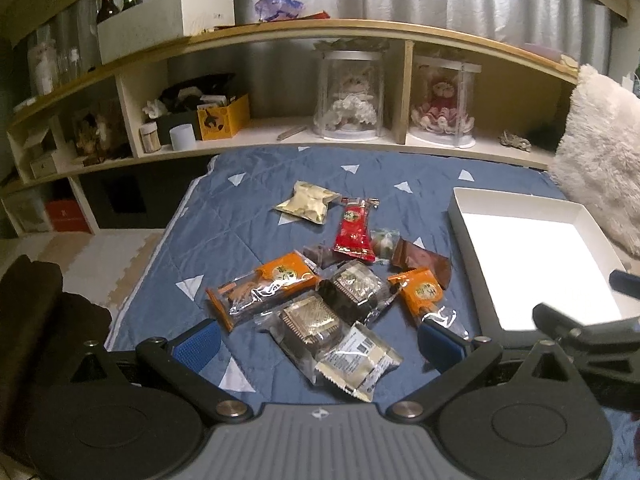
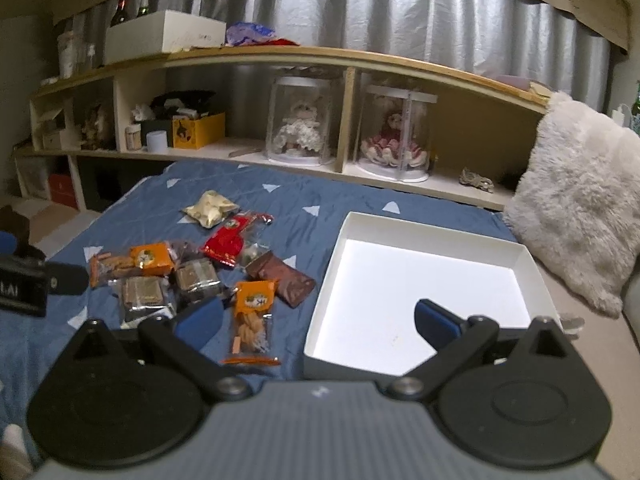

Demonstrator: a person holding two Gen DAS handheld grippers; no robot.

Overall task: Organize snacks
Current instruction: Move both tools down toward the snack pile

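A blue quilt (image 1: 248,216) with little white triangles covers the bed. A heap of snack packets lies in the middle of it. At the far end sits a gold packet (image 1: 306,203), and just near of it a red packet (image 1: 353,233). Closer in are a long orange packet (image 1: 264,286), two dark cakes in clear wrap (image 1: 332,304) and a small orange packet (image 2: 253,312).

To the right of the heap, just beside it, is a white box (image 2: 424,280) with low walls. It looks empty, though the bright light on its floor makes that hard to tell.

Behind the bed runs a long wooden shelf (image 2: 280,54). Two dolls in clear cases (image 2: 302,120) stand in it, and a yellow box (image 1: 224,118) is further left. A grey curtain (image 2: 400,12) hangs at the back. A fluffy white pillow (image 2: 576,200) leans on the right.

The left gripper (image 1: 320,340) hangs over the near packets, its blue fingers (image 1: 198,344) spread wide and holding nothing. The right gripper (image 2: 316,320) is spread too, one finger over the box.
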